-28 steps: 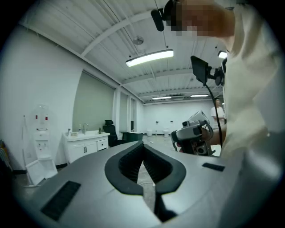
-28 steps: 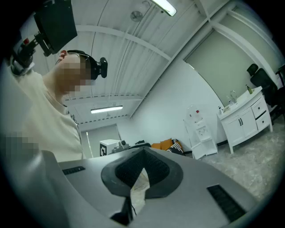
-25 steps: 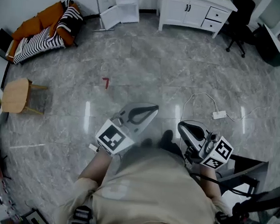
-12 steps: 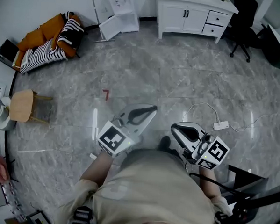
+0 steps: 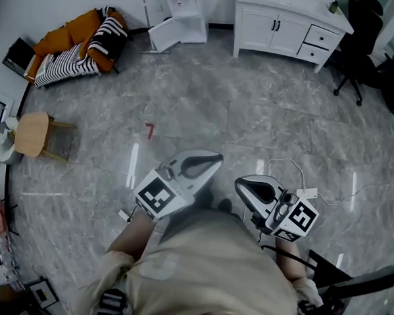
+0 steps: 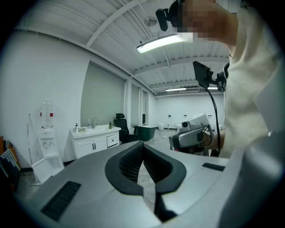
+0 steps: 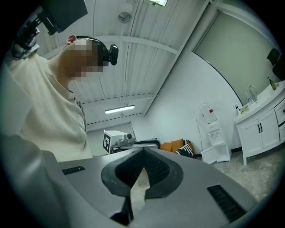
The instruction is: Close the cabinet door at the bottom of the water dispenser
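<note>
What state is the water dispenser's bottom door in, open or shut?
Open: the cabinet door stands swung out at an angle from the base of the water dispenser.

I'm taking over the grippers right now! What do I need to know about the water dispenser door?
Left gripper: jaws shut, empty, held out at the person's waist.
Right gripper: jaws shut, empty, beside the left one.
Water dispenser: by the far wall, across the grey floor, left of the white cabinet.
Cabinet door: at the dispenser's bottom, swung wide open.
Done: nothing on the door yet; neither gripper is near it.
Left: walk over and push the door shut with a gripper.
</note>
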Demonstrator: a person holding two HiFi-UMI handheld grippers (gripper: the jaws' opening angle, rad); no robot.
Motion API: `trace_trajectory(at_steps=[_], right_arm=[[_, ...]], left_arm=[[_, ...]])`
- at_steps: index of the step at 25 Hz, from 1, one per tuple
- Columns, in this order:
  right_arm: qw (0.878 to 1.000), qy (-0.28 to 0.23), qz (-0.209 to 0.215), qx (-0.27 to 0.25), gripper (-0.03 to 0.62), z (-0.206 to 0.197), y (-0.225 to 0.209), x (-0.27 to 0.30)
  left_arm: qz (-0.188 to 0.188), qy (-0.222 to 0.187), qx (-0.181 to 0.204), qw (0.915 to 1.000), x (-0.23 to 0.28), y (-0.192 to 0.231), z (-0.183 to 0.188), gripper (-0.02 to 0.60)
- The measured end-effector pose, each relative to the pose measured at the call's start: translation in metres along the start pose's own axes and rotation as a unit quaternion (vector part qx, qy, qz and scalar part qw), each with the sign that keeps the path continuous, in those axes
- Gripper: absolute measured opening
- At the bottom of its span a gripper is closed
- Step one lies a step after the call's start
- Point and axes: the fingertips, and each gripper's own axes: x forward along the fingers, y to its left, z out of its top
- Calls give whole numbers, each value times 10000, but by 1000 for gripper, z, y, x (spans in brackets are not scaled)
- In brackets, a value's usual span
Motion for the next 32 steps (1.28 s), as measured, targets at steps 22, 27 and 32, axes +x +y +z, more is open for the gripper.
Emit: trace_trajectory(at_steps=[22,27,32], right_arm=[[9909,847,1000,297,15,2,-119,291],[9866,1024,1216,370,15,-9,-129,331],[9809,1189,1437,555,15,-14,-146,361]], left_arm=[[1204,-340,-95,9921,-105,289,-21,-8],[1377,-389,-179,9895,-126,324,-32,-8],[1532,-376,-315,9870,-131,352,-40,-8]])
